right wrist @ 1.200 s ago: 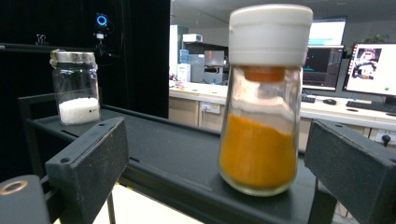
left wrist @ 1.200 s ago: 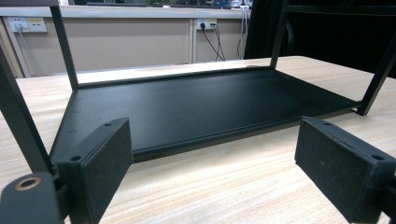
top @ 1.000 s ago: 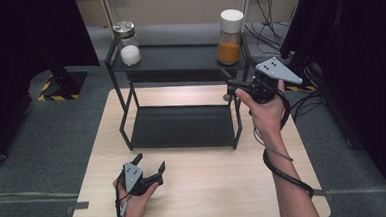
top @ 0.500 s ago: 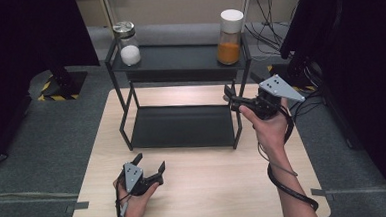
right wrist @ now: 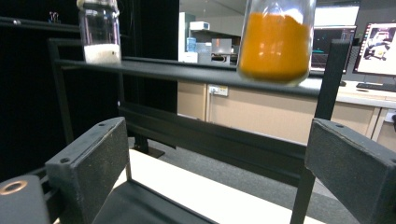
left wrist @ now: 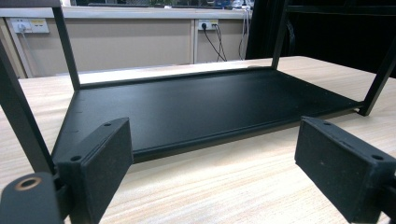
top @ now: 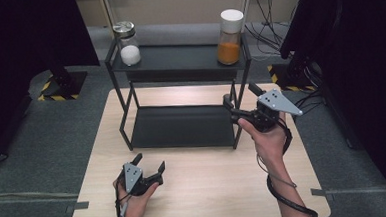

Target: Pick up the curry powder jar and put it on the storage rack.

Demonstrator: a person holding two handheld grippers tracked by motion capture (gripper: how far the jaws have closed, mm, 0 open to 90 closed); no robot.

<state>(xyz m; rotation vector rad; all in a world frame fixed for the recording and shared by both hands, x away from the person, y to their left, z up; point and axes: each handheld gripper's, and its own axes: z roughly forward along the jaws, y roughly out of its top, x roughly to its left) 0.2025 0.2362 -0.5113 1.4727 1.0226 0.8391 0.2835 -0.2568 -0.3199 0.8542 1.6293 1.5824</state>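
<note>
**A:** The orange-filled jar (top: 229,37) is what your right gripper (top: 241,102) seems to be heading for. Where does everything sit, nearest first?

**B:** Nearest you, your left gripper (top: 148,163) rests low on the wooden table (top: 195,188), released, nothing between its pads, facing the rack's lower tray (left wrist: 196,107). Farther on, your right gripper is raised beside the front right post (top: 242,101) of the black rack, jaws wide apart and empty. Beyond it, on the top shelf (top: 178,56), the jar with the white lid stands upright at the right end. A smaller jar of white powder (top: 127,48) stands at the left end, well apart.

**A:** How should you close in?

**B:** In the right gripper view the jar (right wrist: 275,39) sits high and slightly right of centre. I'd judge you should lift the gripper until the pads (right wrist: 348,168) flank the glass body, keep clear of the shelf edge and post, then close squarely on the glass.
</note>
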